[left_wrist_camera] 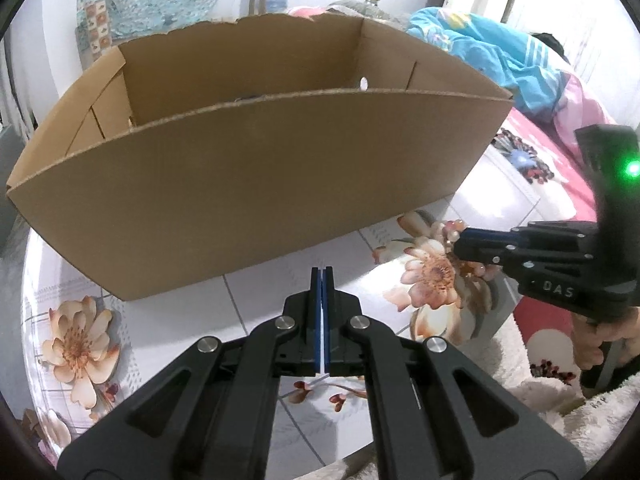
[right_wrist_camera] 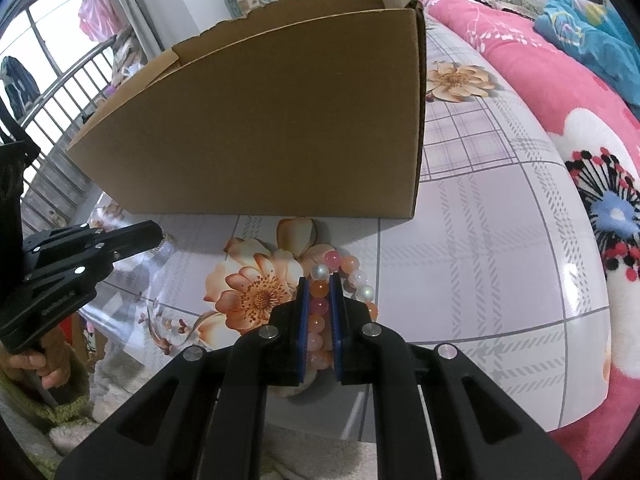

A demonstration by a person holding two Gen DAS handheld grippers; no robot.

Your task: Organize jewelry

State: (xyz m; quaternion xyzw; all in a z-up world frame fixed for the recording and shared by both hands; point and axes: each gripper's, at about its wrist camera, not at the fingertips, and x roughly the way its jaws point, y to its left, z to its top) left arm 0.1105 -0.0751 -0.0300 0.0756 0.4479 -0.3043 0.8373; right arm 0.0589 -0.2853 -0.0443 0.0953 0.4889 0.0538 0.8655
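Note:
A bead bracelet (right_wrist_camera: 352, 276) of pink, orange and pearly beads lies on the flowered tabletop, just in front of the open cardboard box (right_wrist_camera: 256, 128). My right gripper (right_wrist_camera: 319, 280) is shut on one side of the bracelet, with beads pinched between its blue pads. In the left wrist view that same gripper (left_wrist_camera: 464, 240) shows at the right with beads (left_wrist_camera: 454, 227) at its tip. My left gripper (left_wrist_camera: 322, 270) is shut with nothing between its pads, near the front wall of the box (left_wrist_camera: 256, 184). It also shows at the left of the right wrist view (right_wrist_camera: 158, 234).
The round table (right_wrist_camera: 500, 280) has a glossy flower-and-check cover. A bed with pink bedding (right_wrist_camera: 560, 92) and a blue blanket (left_wrist_camera: 492, 56) lies to the right. A railing and window (right_wrist_camera: 48, 80) stand at the left. A hand (right_wrist_camera: 36, 364) grips the left handle.

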